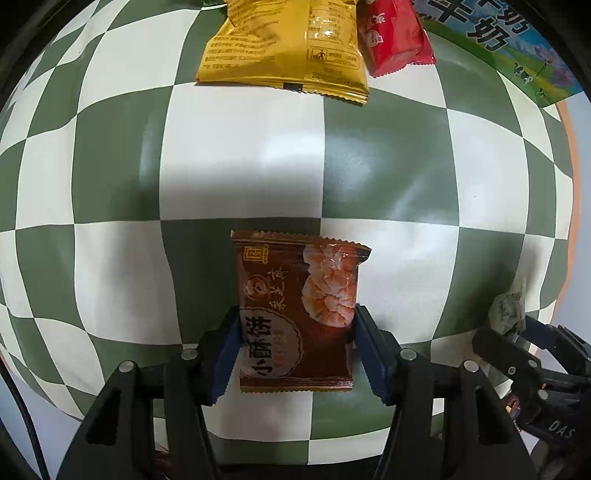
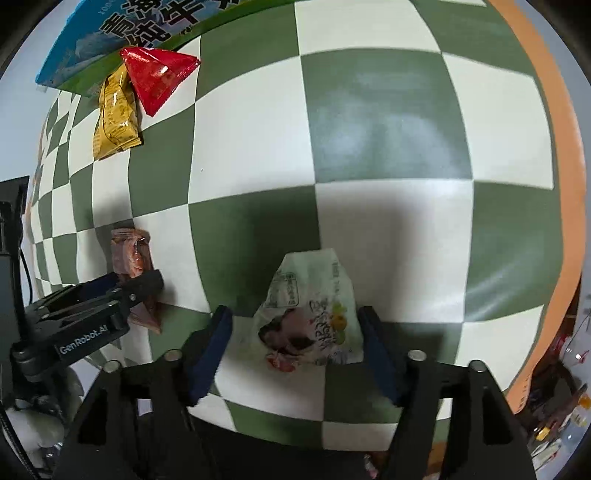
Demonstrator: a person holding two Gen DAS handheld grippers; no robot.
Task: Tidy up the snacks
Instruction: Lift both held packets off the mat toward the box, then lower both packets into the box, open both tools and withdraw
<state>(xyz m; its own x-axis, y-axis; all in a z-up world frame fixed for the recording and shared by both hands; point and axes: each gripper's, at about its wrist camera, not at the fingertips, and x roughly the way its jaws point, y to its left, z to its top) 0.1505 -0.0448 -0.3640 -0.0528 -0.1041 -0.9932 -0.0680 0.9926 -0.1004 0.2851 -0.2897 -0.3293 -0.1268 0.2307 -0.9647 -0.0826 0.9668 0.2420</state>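
A brown snack packet [image 1: 297, 314] with a shrimp picture sits between the pads of my left gripper [image 1: 297, 317], which touch its two sides; it also shows in the right wrist view [image 2: 133, 258]. A pale green-white snack packet [image 2: 314, 314] lies between the fingers of my right gripper [image 2: 295, 317], with a gap on the left side and the right pad near its edge. In the left wrist view that packet [image 1: 508, 306] sits at the right gripper's tips. A yellow packet [image 1: 280, 48] and a red packet [image 1: 395, 37] lie at the far side.
Everything lies on a green and white checkered cloth [image 1: 240, 155]. A blue-green milk carton box [image 2: 122, 33] stands behind the yellow packet [image 2: 116, 114] and red packet [image 2: 157, 75]. The orange table edge [image 2: 554, 147] runs on the right, with clutter beyond it.
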